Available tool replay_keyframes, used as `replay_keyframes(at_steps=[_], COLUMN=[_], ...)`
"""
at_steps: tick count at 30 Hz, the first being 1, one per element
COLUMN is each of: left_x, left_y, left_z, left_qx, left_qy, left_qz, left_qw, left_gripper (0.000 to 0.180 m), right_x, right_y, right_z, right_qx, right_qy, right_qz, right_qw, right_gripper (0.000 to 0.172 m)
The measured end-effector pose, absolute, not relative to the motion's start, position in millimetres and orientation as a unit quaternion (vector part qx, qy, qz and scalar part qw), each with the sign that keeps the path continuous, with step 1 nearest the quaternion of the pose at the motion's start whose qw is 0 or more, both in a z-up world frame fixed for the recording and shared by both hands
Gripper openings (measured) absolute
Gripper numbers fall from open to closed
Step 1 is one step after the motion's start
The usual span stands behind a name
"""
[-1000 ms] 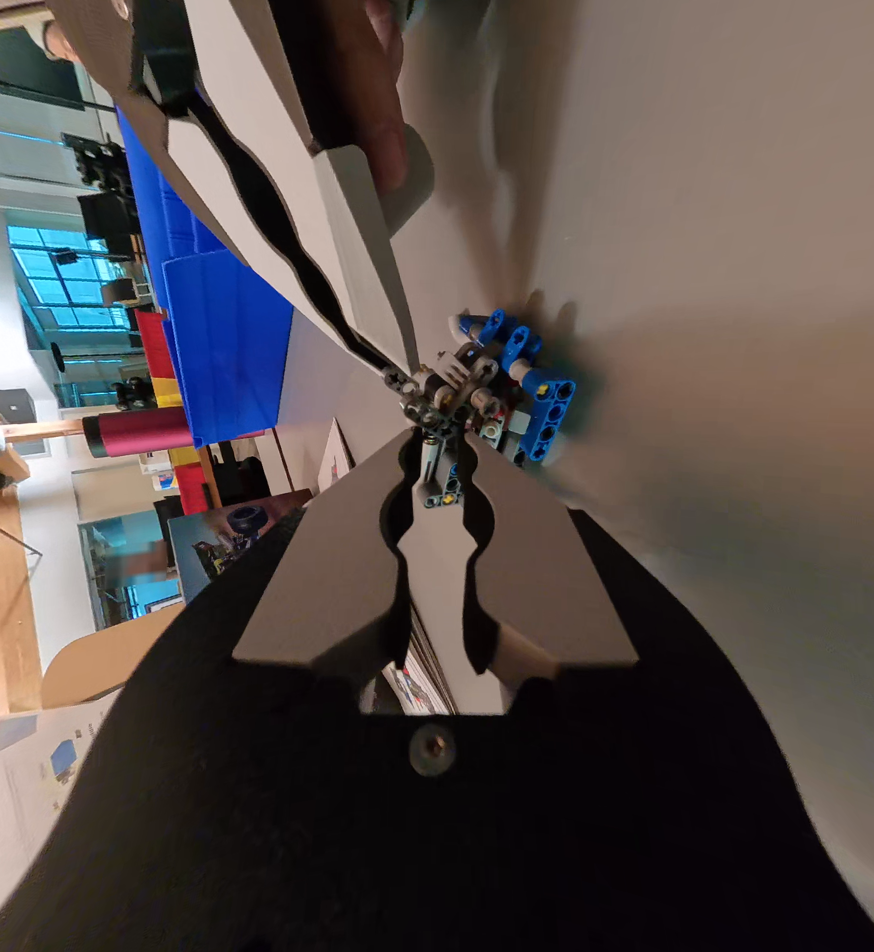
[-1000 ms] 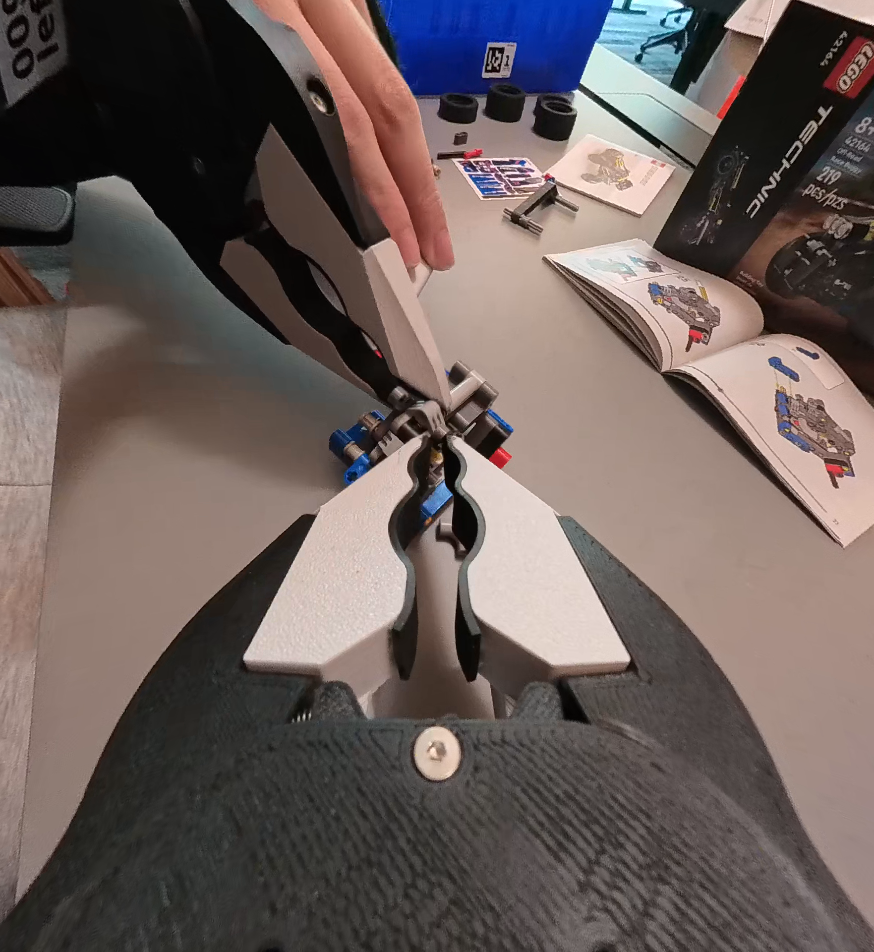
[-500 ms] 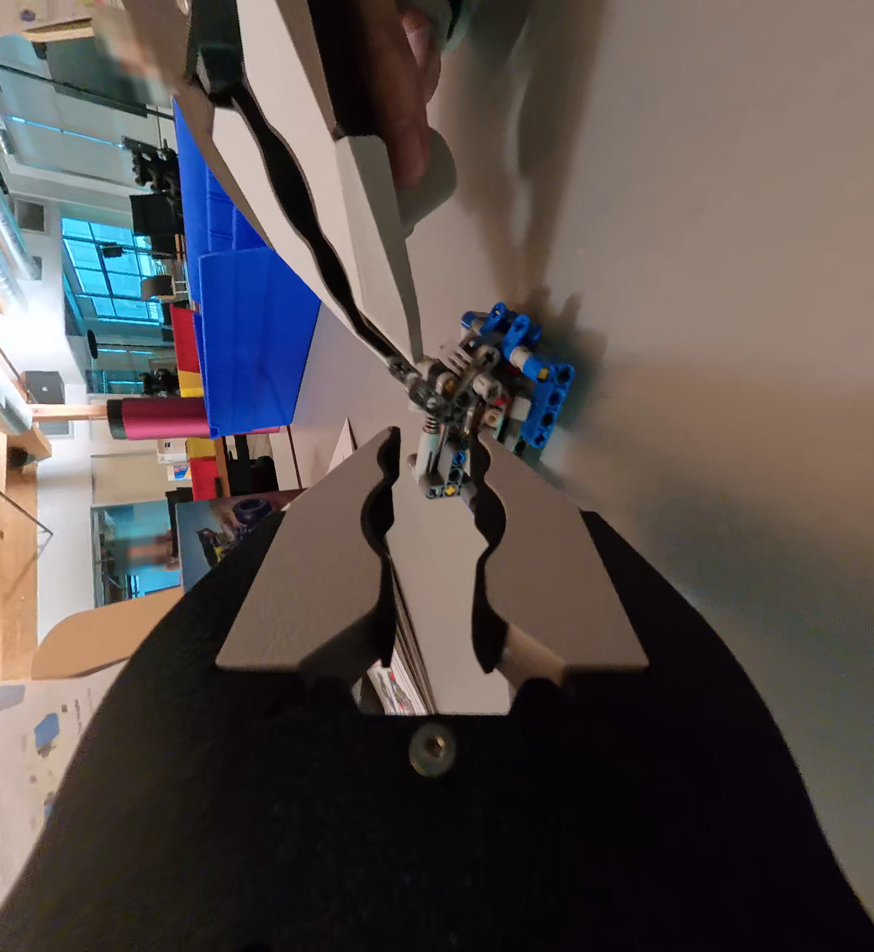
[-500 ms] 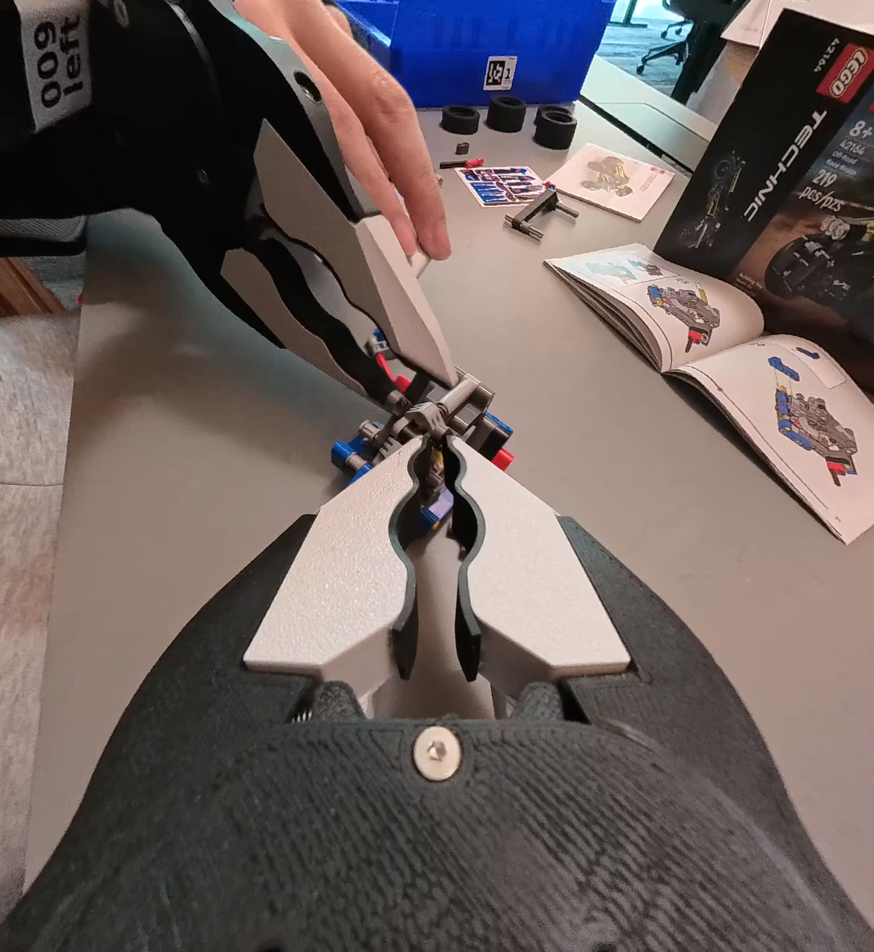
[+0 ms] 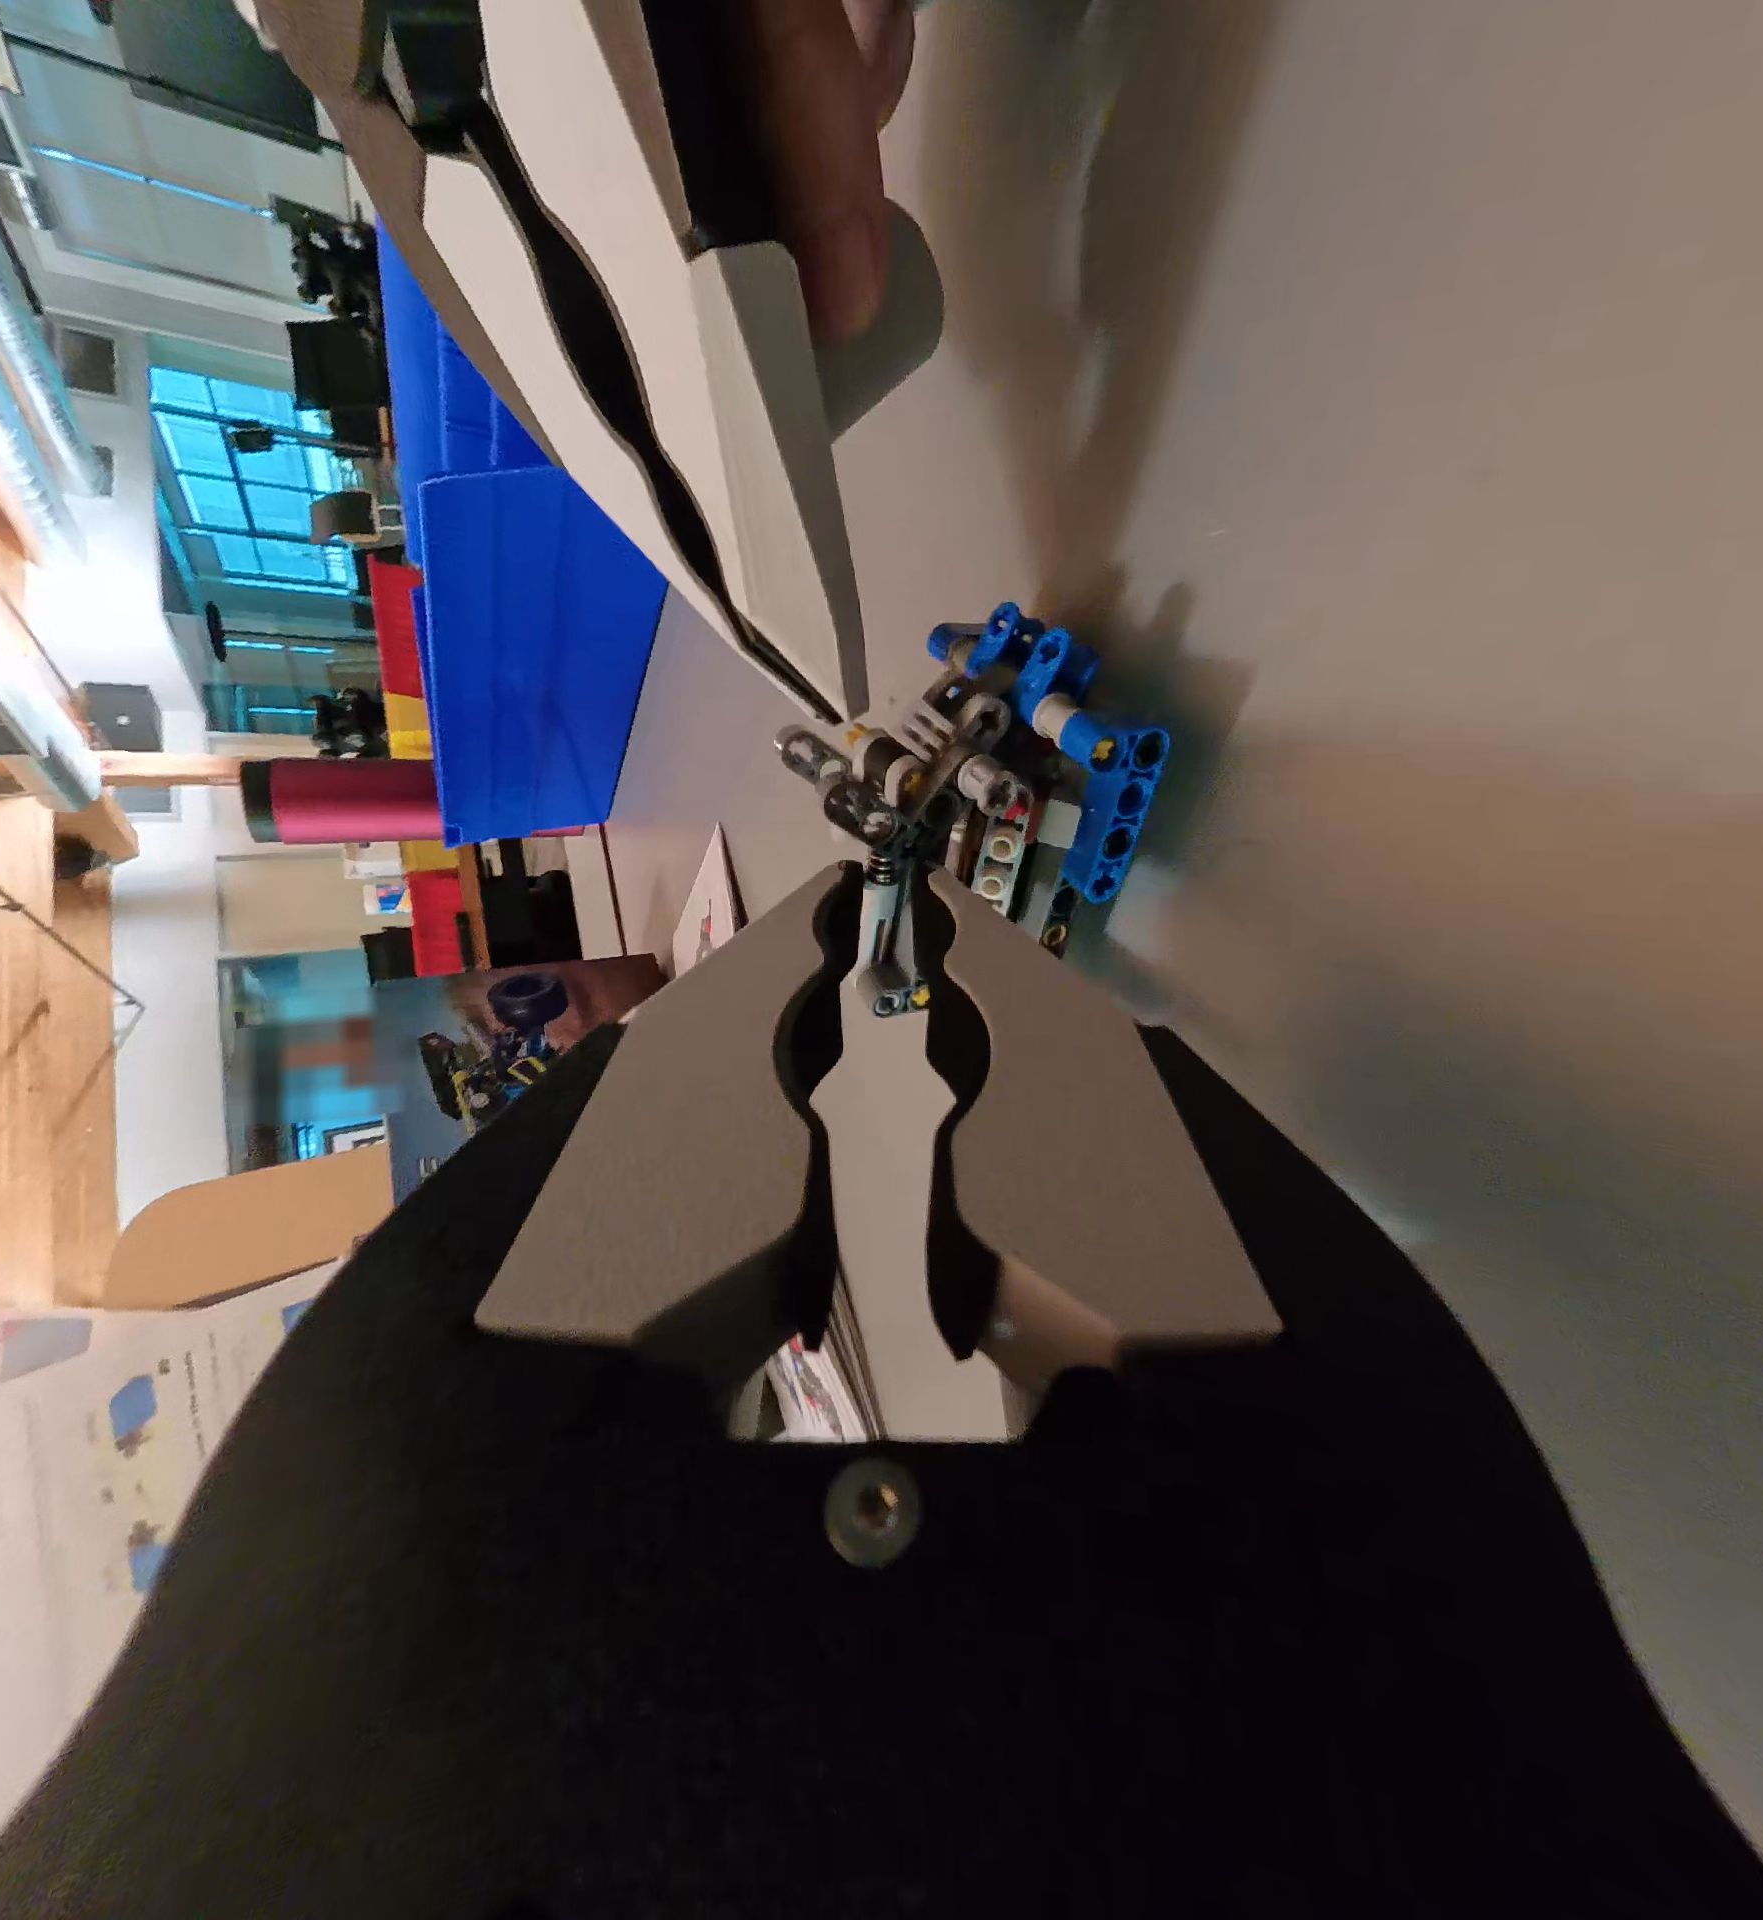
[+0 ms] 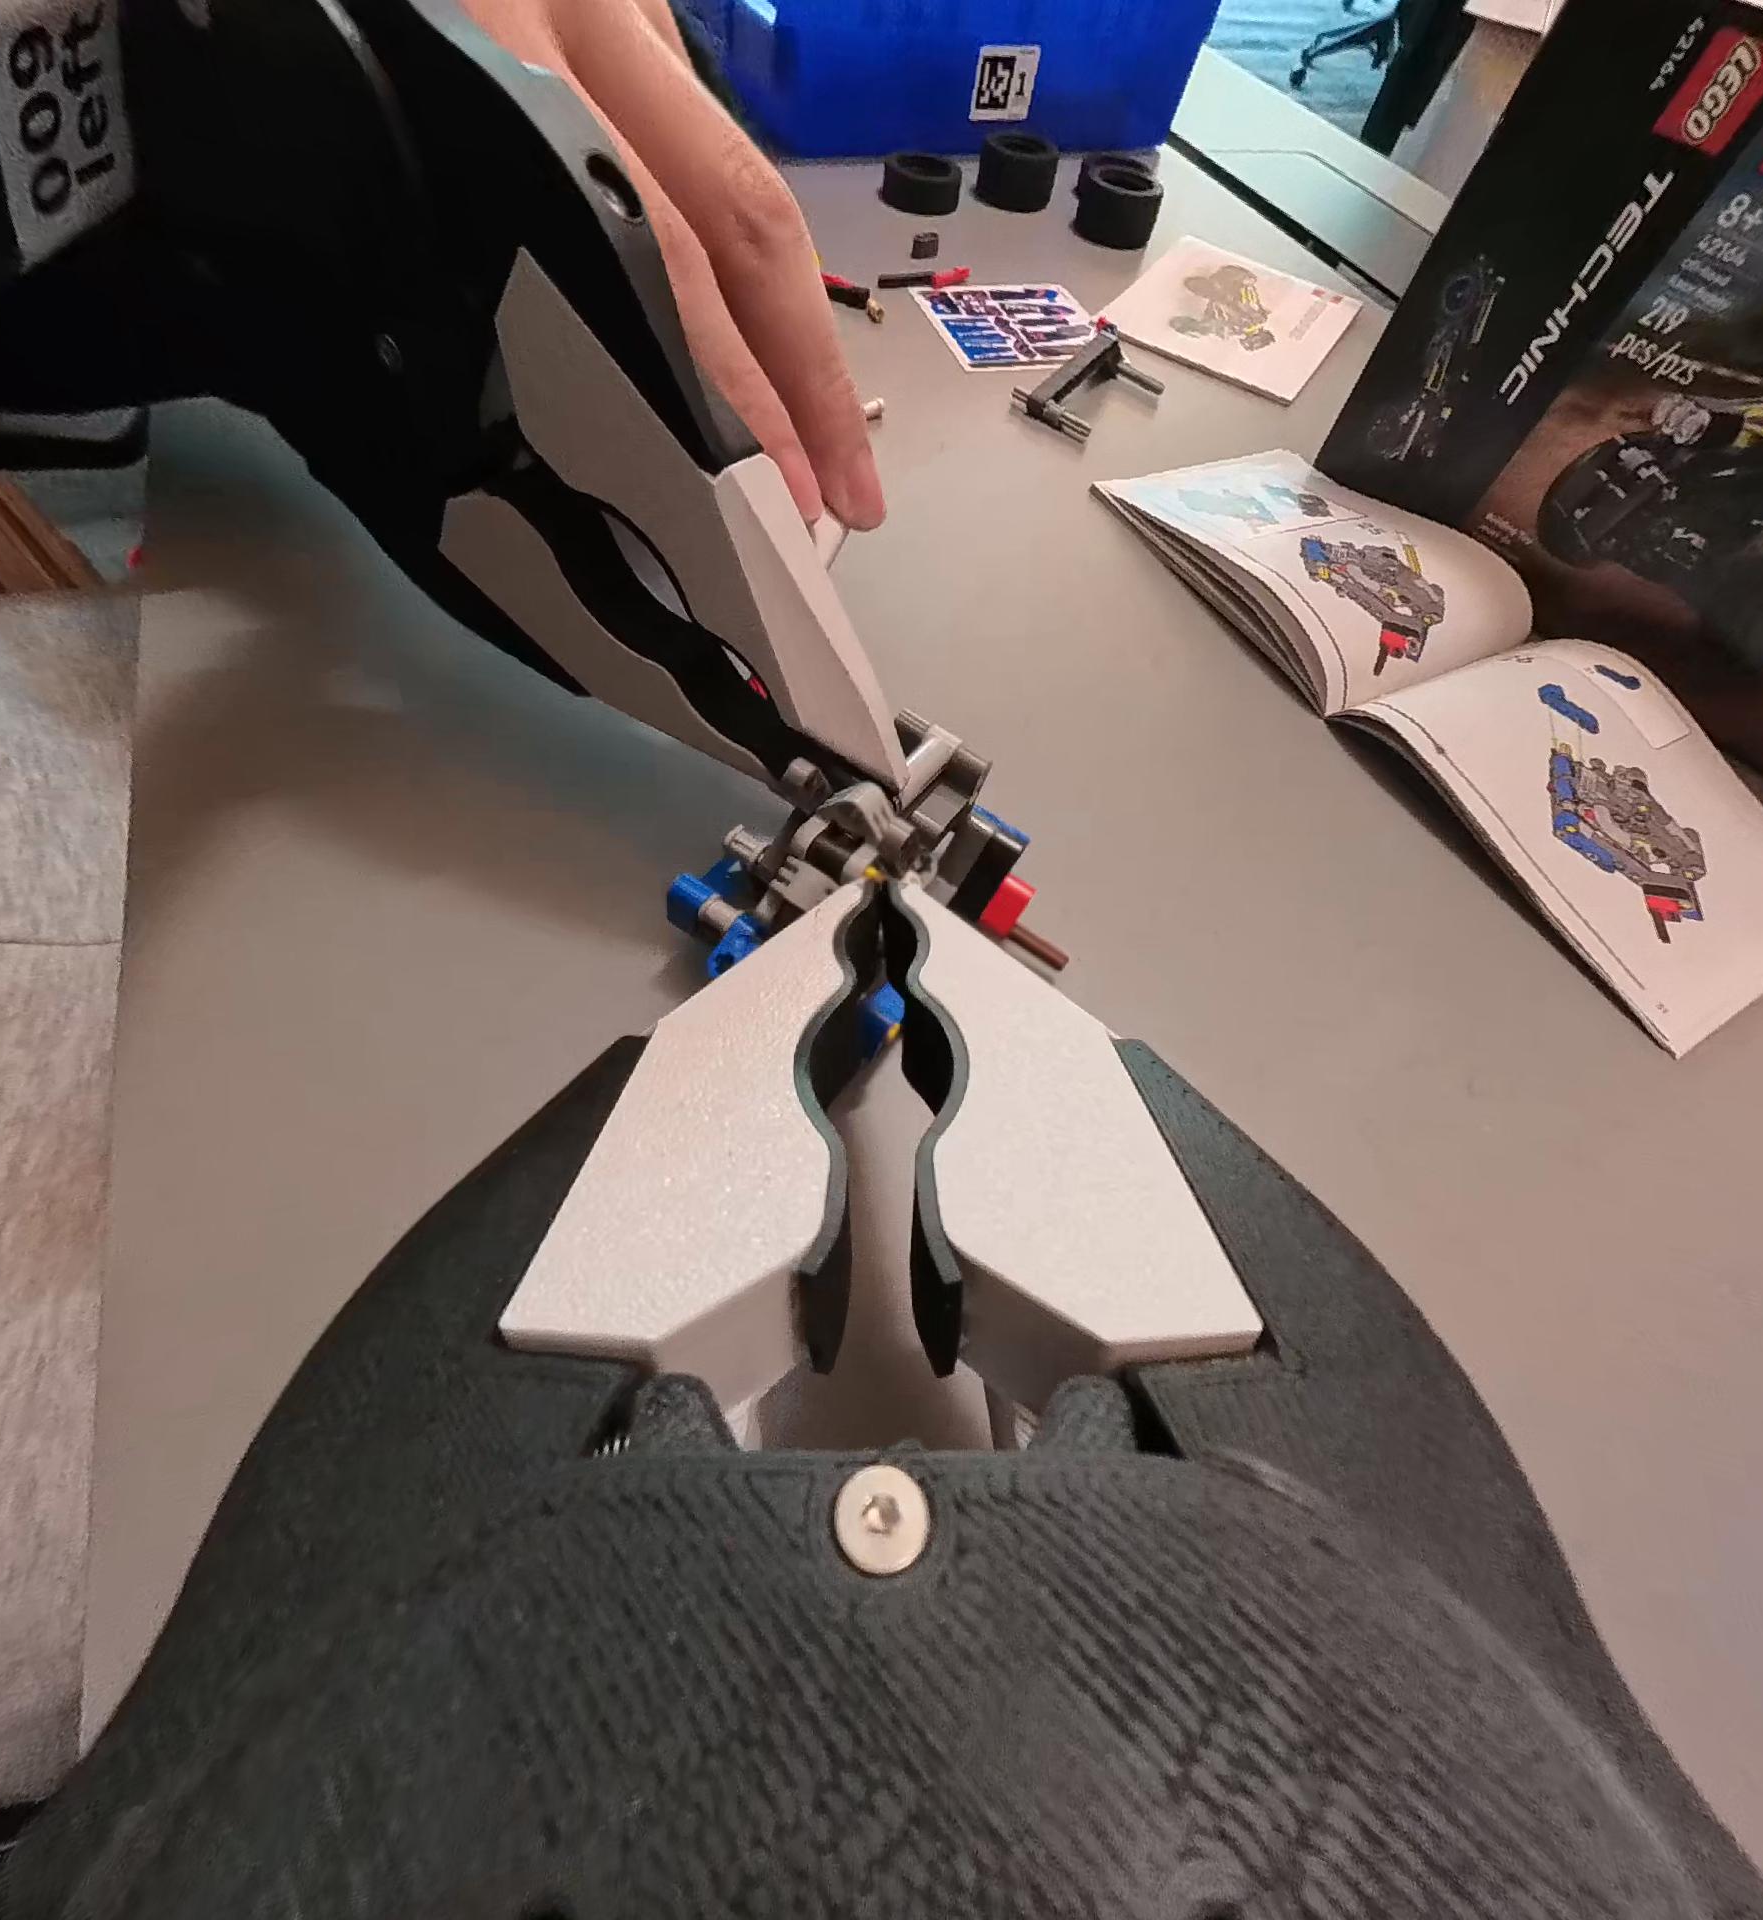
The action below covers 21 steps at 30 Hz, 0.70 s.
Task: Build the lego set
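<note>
Grey desk [image 6: 1220,1039], blue bin [image 6: 908,73] at far edge, contents hidden. Mid-desk, brick model [image 6: 856,842]: left gripper [image 5: 882,883] narrowed around its grey shock-absorber piece [image 5: 887,935]; right gripper [image 6: 882,894] nearly closed at model's grey linkage, grip unclear. Open booklet [image 6: 1479,748], box [image 6: 1635,364] toward right edge.

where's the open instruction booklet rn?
Right wrist view, right side: the open instruction booklet lies on the grey table, just before the dark box.

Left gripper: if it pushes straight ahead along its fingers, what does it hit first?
Likely the brick assembly: the left gripper already has its grey shock-absorber piece between the fingertips, with the right gripper just beyond.
</note>
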<state>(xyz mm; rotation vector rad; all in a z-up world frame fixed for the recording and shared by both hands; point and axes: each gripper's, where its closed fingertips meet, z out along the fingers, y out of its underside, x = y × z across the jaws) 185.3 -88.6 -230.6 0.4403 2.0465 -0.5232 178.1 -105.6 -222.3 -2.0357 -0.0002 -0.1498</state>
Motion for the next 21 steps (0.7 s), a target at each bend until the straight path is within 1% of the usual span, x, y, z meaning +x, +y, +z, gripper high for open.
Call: replay_keyframes(at_steps=[5,7,10,12,14,16,20,21], left_x=[182,183,183,182,182,182,182,182], left_y=[-91,-89,-90,-90,-90,-92,-93,-93], left_z=[-231,-230,-227,-228,-228,-230,-231,-231], left_qx=[0.157,0.156,0.146,0.129,0.107,0.087,0.130,0.148], left_qy=[0.836,0.836,0.831,0.835,0.836,0.838,0.824,0.820], left_qz=[-0.234,-0.228,-0.232,-0.244,-0.261,-0.277,-0.243,-0.231], left_qw=[0.470,0.475,0.484,0.475,0.472,0.462,0.495,0.501], left_gripper=[0.006,0.006,0.006,0.006,0.005,0.006,0.007,0.011], right_x=[182,182,179,178,174,174,174,174], right_y=[-106,-103,-101,-102,-101,-99,-95,-95], right_z=[-222,-216,-217,-219,-220,-223,-230,-230], right_qx=[-0.854,-0.843,-0.841,-0.845,-0.848,-0.852,-0.859,-0.859], right_qy=[-0.001,0.001,0.003,0.002,0.004,0.011,0.002,-0.001], right_qz=[-0.084,-0.087,-0.072,-0.070,-0.053,-0.047,-0.059,-0.058], right_qw=[0.514,0.531,0.536,0.530,0.527,0.522,0.509,0.508], right_gripper=[0.001,0.013,0.014,0.017,0.023,0.025,0.025,0.025])
